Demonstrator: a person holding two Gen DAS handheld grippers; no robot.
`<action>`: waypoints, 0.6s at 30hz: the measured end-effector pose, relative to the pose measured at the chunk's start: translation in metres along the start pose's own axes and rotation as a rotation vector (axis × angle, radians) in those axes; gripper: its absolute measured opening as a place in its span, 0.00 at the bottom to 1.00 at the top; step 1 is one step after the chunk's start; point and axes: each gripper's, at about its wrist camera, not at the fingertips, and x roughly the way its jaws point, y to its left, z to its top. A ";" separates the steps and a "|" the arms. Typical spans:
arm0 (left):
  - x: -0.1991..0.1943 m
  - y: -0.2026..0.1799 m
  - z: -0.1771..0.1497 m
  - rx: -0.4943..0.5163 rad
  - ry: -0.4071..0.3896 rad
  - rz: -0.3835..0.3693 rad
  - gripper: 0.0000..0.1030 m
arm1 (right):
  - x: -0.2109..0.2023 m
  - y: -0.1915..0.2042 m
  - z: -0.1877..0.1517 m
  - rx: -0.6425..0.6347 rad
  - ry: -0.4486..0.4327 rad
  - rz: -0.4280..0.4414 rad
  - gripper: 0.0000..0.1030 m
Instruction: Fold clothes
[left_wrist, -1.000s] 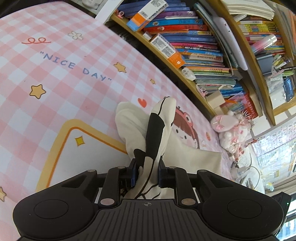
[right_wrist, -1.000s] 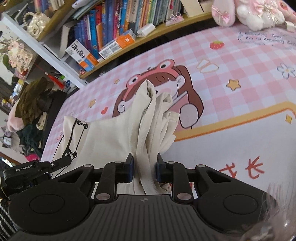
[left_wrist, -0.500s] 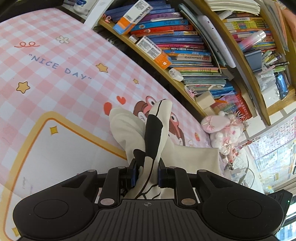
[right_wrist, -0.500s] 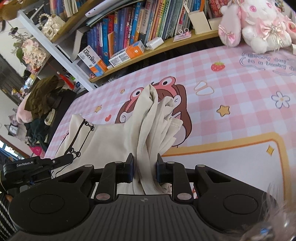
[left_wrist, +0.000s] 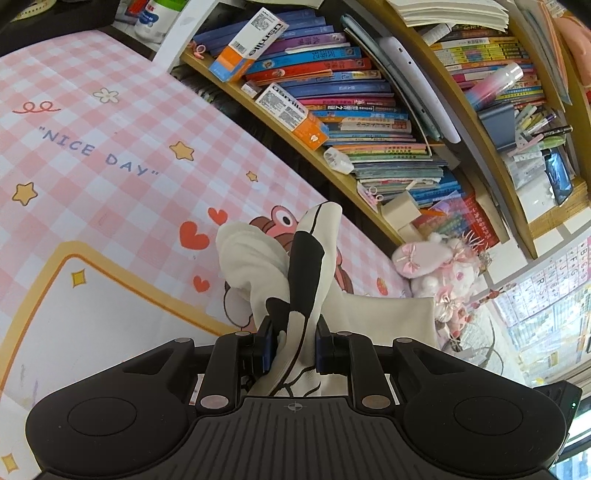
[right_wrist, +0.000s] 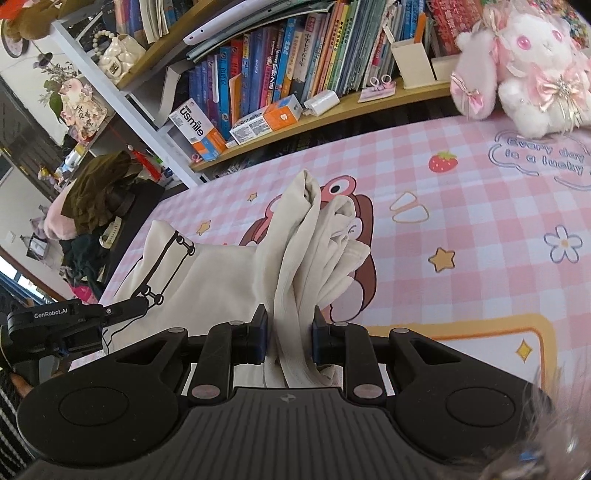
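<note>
Being carried farther over the pink checked tablecloth (right_wrist: 480, 229) toward the bookshelf (left_wrist: 369, 122), a cream garment (right_wrist: 221, 273) is being held bunched by left gripper (left_wrist: 293, 341) and right gripper (right_wrist: 286, 338), suggesting a fold underway.

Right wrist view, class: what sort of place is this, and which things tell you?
Probably a child's bedroom or study corner: crammed bookshelves, a plush bunny, and a pink checked cartoon cover under the cream garment.

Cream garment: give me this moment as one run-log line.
left gripper: shut on cream garment | right gripper: shut on cream garment | garment: bunched, partly resting on pink checked cloth | fold: unfinished
</note>
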 end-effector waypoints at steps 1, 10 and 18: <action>0.002 0.000 0.003 0.004 0.001 -0.003 0.18 | 0.002 0.000 0.002 -0.001 -0.002 -0.003 0.19; 0.025 0.001 0.036 0.026 0.010 -0.043 0.18 | 0.019 0.001 0.025 -0.005 -0.026 -0.021 0.19; 0.059 0.006 0.072 0.033 0.021 -0.079 0.18 | 0.043 0.002 0.056 -0.013 -0.061 -0.052 0.19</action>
